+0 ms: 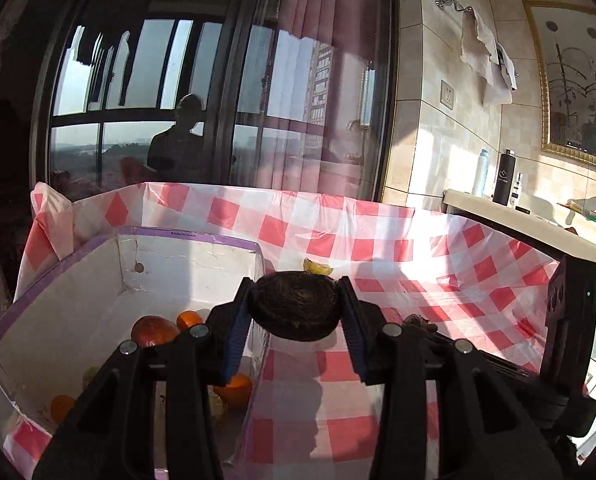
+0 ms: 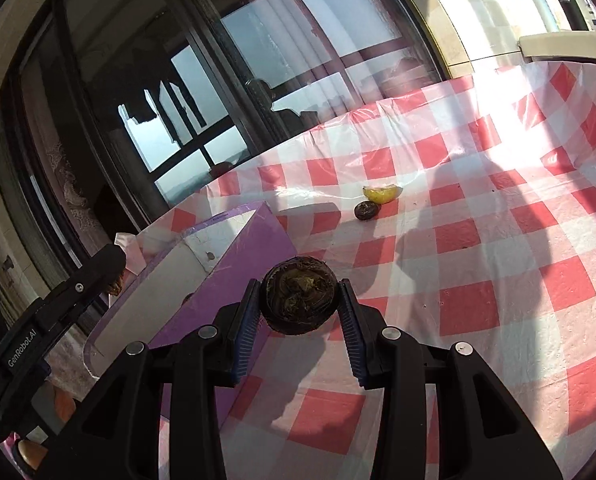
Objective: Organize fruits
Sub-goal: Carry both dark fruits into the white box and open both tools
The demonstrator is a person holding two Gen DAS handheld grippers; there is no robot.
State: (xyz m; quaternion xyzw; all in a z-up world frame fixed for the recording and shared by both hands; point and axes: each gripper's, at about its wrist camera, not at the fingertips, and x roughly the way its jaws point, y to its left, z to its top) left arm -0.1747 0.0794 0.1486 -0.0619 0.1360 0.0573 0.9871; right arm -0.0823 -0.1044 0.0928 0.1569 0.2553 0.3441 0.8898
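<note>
Clenching a dark round fruit (image 1: 296, 306), the left claw (image 1: 298, 312) is hanging just beside the white box (image 1: 58, 300), which is holding oranges (image 1: 236, 390) and a reddish fruit (image 1: 154, 330). The right claw (image 2: 300, 304) is gripping another dark, wrinkled fruit (image 2: 298, 296), possibly dried. A yellow wedge (image 2: 382, 194) is lying near the counter's (image 2: 498, 300) far edge.

wrist views, both facing checked cloth (image 1: 338, 220)

An orange fruit (image 1: 234, 394) in the box (image 1: 186, 256) sits mostly hidden, perhaps a tangerine.
</note>
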